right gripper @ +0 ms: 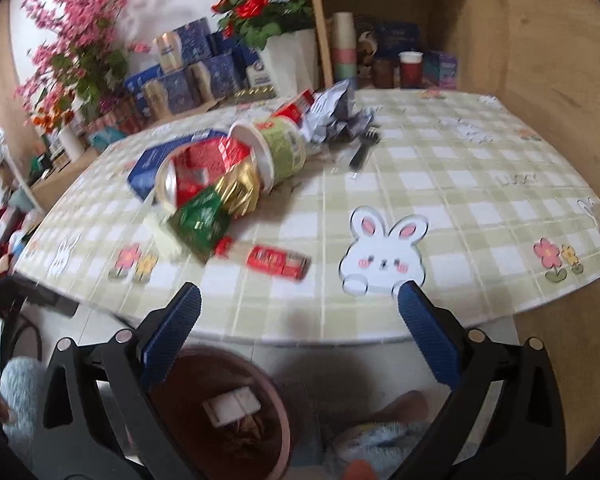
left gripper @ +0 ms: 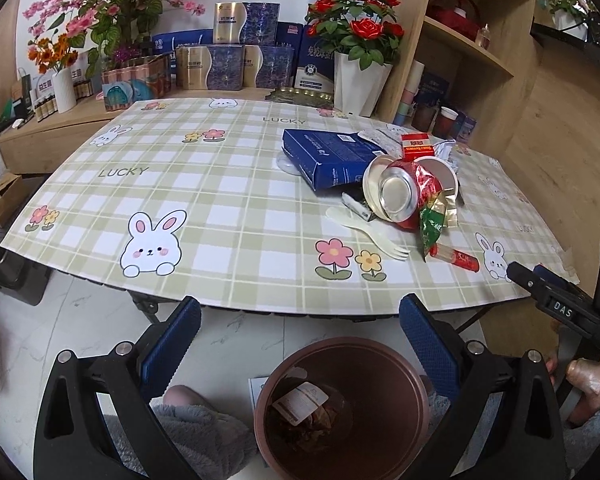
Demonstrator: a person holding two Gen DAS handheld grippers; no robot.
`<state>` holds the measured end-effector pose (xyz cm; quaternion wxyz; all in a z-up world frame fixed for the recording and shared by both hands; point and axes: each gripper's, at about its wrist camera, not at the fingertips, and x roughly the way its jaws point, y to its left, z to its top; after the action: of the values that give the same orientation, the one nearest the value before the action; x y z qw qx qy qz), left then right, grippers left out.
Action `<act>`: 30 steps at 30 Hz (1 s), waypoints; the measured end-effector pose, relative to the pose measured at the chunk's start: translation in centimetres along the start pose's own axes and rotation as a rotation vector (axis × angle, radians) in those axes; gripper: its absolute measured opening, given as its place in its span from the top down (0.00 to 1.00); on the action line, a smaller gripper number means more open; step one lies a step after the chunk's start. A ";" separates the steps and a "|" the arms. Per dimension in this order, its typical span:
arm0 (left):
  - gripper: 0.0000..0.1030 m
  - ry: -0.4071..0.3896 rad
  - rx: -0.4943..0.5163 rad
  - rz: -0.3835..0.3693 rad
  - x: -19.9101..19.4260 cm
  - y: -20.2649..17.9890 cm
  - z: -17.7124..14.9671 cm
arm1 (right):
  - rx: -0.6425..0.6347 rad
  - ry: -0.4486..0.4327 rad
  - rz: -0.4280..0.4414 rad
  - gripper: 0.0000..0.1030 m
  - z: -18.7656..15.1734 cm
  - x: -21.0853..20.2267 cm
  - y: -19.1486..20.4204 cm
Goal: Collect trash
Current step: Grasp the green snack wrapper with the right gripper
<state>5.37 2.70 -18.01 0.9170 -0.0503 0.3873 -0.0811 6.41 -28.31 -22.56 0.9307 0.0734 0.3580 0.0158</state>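
A heap of trash lies on the checked tablecloth (left gripper: 204, 200): a blue box (left gripper: 328, 156), a crushed red can (left gripper: 400, 196), a paper cup (right gripper: 280, 148), a green and gold wrapper (left gripper: 434, 220), a plastic fork (left gripper: 372, 232) and a small red packet (left gripper: 456, 258). A brown bin (left gripper: 344, 404) stands on the floor below the table's near edge, with some trash inside. My left gripper (left gripper: 300, 332) is open and empty above the bin. My right gripper (right gripper: 300, 320) is open and empty, over the table's edge and the bin (right gripper: 224, 408); its body shows in the left wrist view (left gripper: 560, 304).
Flower pots (left gripper: 360, 76), stacked blue and gold boxes (left gripper: 228, 56) and a wooden shelf (left gripper: 468, 40) stand behind the table. A black fork (right gripper: 364, 148) and crumpled silver bag (right gripper: 332, 112) lie at the heap's far side. The person's legs are beside the bin.
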 end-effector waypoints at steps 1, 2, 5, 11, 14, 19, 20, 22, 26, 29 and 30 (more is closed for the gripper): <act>0.06 -0.002 0.000 0.000 0.2 0.0 0.2 | -0.005 0.002 0.015 0.06 0.5 0.6 0.4; 0.06 -0.005 0.000 0.000 0.2 0.0 0.3 | -0.007 0.004 0.035 0.06 0.8 1.1 0.8; 0.06 -0.017 -0.003 -0.001 0.5 0.2 0.6 | -0.033 0.011 0.085 0.06 1.7 2.4 2.6; 0.06 -0.008 -0.029 0.013 0.9 1.6 0.3 | -0.109 0.062 0.146 0.06 3.1 6.2 6.7; 0.06 0.002 -0.050 0.033 1.1 2.5 -0.1 | -0.128 0.112 0.134 0.06 3.9 8.8 8.1; 0.06 0.012 -0.091 0.043 1.2 3.8 -0.8 | -0.191 0.184 0.019 0.19 4.5 11.6 9.0; 0.06 0.013 -0.101 0.043 1.2 4.1 -0.9 | -0.203 0.191 0.002 0.37 4.5 11.6 9.1; 0.06 0.014 -0.115 0.044 1.2 4.5 -0.9 | -0.171 0.195 0.035 0.50 4.7 11.2 8.5; 0.08 0.019 -0.135 0.037 1.5 4.9 -0.9 | -0.109 0.158 0.074 0.69 4.8 9.2 6.8; 0.14 0.038 -0.137 0.017 2.0 4.5 -0.8 | 0.016 0.095 0.136 0.72 5.2 7.1 4.5; 0.15 0.042 -0.132 0.011 2.1 4.2 -0.7 | 0.046 0.080 0.146 0.72 5.3 6.6 3.8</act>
<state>6.76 6.42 -20.66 0.9039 -0.1069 0.4111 -0.0512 14.98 -24.64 -22.46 0.9100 0.1200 0.3891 0.0784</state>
